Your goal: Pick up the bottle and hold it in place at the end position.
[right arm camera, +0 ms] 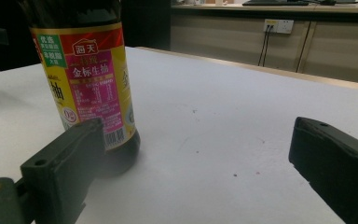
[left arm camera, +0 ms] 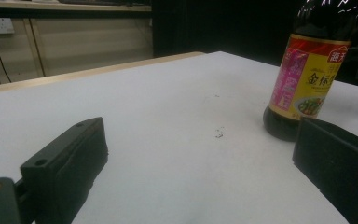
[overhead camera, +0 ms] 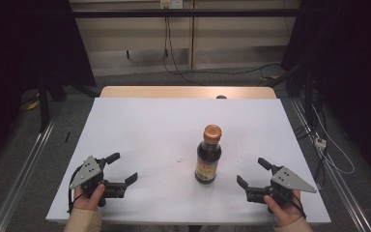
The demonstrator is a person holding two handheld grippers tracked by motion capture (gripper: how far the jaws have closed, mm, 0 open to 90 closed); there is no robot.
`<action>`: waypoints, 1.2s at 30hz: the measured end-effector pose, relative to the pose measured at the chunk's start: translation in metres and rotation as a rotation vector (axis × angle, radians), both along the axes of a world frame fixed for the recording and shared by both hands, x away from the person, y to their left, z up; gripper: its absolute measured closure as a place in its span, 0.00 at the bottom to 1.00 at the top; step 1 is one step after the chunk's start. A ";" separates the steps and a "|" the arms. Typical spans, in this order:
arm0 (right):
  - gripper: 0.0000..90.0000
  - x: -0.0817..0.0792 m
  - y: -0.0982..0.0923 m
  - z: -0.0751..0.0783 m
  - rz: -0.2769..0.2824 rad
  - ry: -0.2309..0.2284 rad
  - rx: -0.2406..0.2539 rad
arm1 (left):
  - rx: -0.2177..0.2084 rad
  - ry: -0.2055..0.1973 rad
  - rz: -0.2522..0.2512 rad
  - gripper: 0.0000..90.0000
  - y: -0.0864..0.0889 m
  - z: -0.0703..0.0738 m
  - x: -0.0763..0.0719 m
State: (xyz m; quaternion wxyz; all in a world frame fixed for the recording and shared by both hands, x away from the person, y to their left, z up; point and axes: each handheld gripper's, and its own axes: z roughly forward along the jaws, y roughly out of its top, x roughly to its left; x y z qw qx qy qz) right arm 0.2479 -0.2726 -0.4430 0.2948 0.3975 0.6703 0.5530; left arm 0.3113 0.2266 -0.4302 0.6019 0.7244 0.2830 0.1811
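Dark glass bottle: a soy sauce bottle with an orange cap and a yellow and pink label stood on the white desk, a little right of the desk's middle and towards the person's edge.
Long axis: upright, base flat on the desk, cap pointing straight up; no lean could be made out in the high view.
Left gripper: the left gripper lay well apart from the bottle, on the bottle's left, jaws spread wide with nothing between them, aimed across the desk towards it.
Right gripper: the right gripper sat near the bottle, on its right and slightly closer to the person, jaws likewise spread wide and empty.
Nearer hand: the right one, judged from the high view; in the right gripper view the bottle loomed just past one jaw, while in the left gripper view the bottle stood farther off, beyond the far jaw.
Bearing for the reach: from the right gripper the bottle lay to the side and a touch forward, so a level approach at the label's height seemed the likely fit for an upright body.
Contact: neither gripper touched the bottle.
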 end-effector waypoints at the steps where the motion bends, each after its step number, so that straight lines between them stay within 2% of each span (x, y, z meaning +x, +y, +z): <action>1: 0.03 0.001 0.001 0.000 0.002 0.002 0.001 | 0.000 0.002 0.003 0.03 0.000 0.000 0.000; 10: 0.03 0.007 0.004 0.000 0.023 0.004 -0.003 | 0.007 -0.007 0.009 0.03 0.001 0.001 -0.002; 15: 0.02 0.011 0.010 0.001 0.059 0.014 -0.004 | 0.007 -0.009 0.007 0.03 0.001 0.001 -0.002; 19: 0.01 0.017 0.023 0.005 0.080 0.022 -0.041 | 0.005 -0.006 0.006 0.03 0.000 0.000 -0.002; 27: 0.01 0.026 0.038 0.008 0.147 0.054 -0.025 | 0.006 -0.014 0.001 0.03 -0.001 0.001 -0.001; 36: 0.06 0.034 0.047 0.012 0.197 0.049 -0.006 | 0.000 -0.015 -0.002 0.03 -0.001 0.001 -0.001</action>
